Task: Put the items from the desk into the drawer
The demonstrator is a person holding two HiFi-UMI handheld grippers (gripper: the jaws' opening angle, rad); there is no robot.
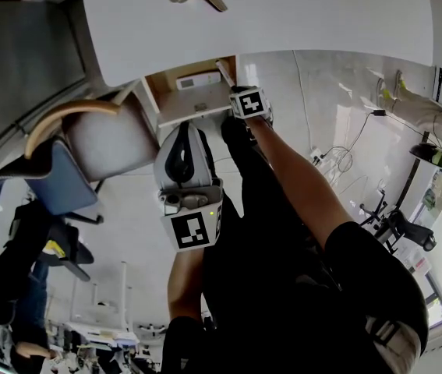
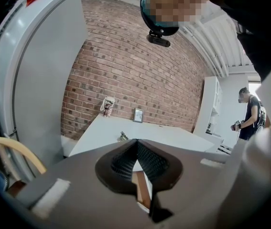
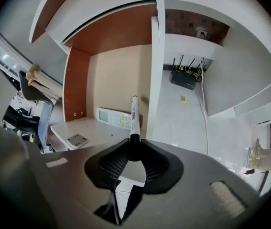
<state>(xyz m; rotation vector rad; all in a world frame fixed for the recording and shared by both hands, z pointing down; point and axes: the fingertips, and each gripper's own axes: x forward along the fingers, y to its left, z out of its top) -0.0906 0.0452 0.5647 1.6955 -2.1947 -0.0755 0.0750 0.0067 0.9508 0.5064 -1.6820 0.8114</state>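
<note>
Right tongs [image 3: 134, 144] are clamped on a marker [image 3: 134, 116]: slim round white barrel with dark print, and a black end pinched between the ribbed black pads. I see it standing up the middle of the right gripper view, over the open drawer [image 3: 118, 75]. I can't tell whether its far tip touches anything. The drawer has a flat tan floor and a red-brown wood side wall. A white rectangular remote [image 3: 113, 118] with small buttons lies in it, lower centre of the frame. A small square metal plate [image 3: 76, 140] sits on the white panel at lower left.

Left tongs [image 2: 136, 143] are closed, pads meeting with nothing between them. Past them I see the smooth white tabletop [image 2: 173, 136] against a rough brick wall [image 2: 140, 66]. A patterned mug [image 2: 108, 106] and a small picture frame [image 2: 138, 115] stand at its far edge. Nearer is a small metallic item [image 2: 122, 136], too small to make out.

In the head view that item is cut off by the top edge. My arms hide part of the drawer front.
</note>
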